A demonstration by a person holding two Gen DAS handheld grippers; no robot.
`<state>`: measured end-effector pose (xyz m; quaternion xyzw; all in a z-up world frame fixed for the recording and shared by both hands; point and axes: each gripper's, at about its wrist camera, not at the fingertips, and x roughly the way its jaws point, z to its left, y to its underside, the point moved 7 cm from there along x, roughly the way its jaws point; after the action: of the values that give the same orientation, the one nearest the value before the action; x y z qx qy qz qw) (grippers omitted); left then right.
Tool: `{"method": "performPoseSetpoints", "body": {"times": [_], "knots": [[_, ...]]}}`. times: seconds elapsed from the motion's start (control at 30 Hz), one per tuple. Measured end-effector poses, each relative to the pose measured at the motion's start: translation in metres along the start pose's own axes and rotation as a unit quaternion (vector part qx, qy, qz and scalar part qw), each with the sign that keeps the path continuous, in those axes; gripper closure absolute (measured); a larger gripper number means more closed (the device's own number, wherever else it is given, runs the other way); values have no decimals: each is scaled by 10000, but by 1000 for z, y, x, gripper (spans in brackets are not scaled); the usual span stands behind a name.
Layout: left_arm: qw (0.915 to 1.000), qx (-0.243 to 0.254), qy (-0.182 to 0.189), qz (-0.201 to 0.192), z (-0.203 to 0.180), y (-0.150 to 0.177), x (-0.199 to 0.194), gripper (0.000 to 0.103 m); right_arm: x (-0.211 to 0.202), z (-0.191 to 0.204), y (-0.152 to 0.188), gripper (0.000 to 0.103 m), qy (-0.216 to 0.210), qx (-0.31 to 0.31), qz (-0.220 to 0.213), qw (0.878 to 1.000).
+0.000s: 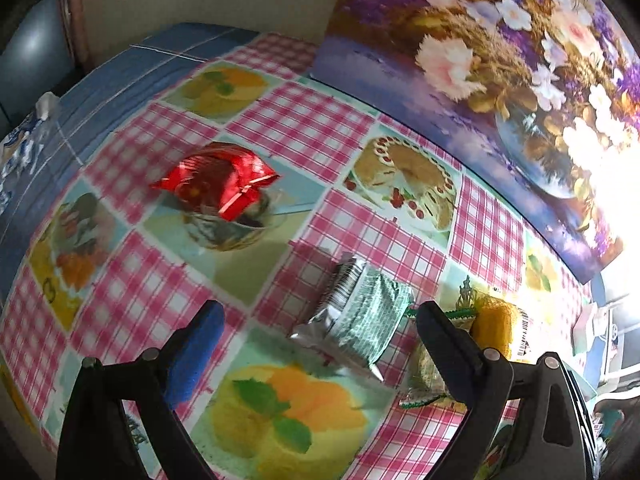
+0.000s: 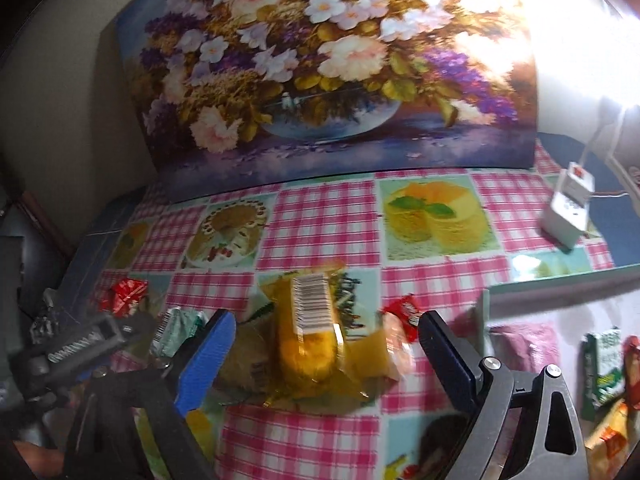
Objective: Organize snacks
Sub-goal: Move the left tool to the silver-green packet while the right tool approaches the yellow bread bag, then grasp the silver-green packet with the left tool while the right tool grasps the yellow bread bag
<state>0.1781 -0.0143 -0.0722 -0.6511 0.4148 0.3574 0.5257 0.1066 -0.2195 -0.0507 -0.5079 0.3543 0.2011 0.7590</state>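
My left gripper (image 1: 320, 320) is open and empty above a silver-green snack packet (image 1: 360, 320) lying between its fingers on the checked tablecloth. A red foil packet (image 1: 220, 182) lies farther off to the left. A yellow cake packet (image 1: 496, 330) lies behind the right finger. My right gripper (image 2: 324, 332) is open, with the same yellow cake packet (image 2: 312, 336), barcode up, between its fingers. A small red-wrapped snack (image 2: 400, 318) lies just right of it. The silver-green packet (image 2: 176, 330) and red foil packet (image 2: 126, 294) show to the left.
A flower painting (image 2: 320, 64) leans at the back of the table. A white box (image 2: 570, 210) with a cable sits at the right. A clear container (image 2: 560, 320) at the right holds several snack packets (image 2: 604, 364). The left gripper's body (image 2: 76, 346) shows at left.
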Motion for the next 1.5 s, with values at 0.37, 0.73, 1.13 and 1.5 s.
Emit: {"method": "performPoseSetpoints", "body": {"times": [0.37,0.73,1.13,1.5], "knots": [[9998,129,44,142,-9,-2,23,6,35,12,10,29,104,-355,306,9988],[9981,453,69,420,-29,11,44,21,49,14,22,49,98,-440,569,9974],[9984,447,-22,339,-26,6,39,50,46,14,22,58,0,-334,607,9976],[9993,363,51,1,-34,-5,9,50,31,18,15,59,-235,-156,464,9985]]}}
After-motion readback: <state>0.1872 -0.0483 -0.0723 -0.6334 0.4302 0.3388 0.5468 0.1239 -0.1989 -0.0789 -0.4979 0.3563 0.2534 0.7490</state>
